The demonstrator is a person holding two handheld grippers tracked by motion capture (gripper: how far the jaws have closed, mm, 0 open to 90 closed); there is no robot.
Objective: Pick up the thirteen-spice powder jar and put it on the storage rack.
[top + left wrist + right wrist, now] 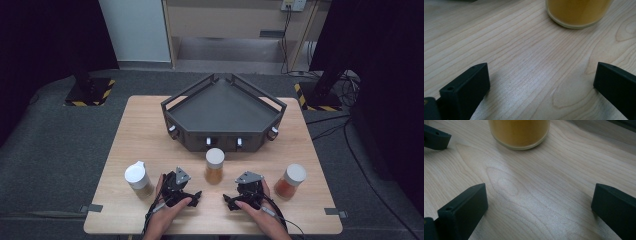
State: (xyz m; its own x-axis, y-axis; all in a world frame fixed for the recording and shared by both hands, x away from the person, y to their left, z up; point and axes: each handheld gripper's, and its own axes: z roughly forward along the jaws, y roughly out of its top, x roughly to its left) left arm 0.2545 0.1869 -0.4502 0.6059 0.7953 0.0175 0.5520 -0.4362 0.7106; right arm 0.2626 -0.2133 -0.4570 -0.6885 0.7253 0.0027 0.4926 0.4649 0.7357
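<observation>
The yellow jar (577, 12) is cut off by the top edge in both gripper views; its lid is out of frame. The person's forearms (162, 225) are cropped at the high view's bottom edge.

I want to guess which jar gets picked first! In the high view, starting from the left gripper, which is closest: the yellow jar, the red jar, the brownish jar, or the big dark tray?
From the left gripper:
1. Yellow jar, middle of the table, and brownish jar, at its left: too close to call.
2. Dark tray, behind the jars.
3. Red jar, past the right gripper.
</observation>
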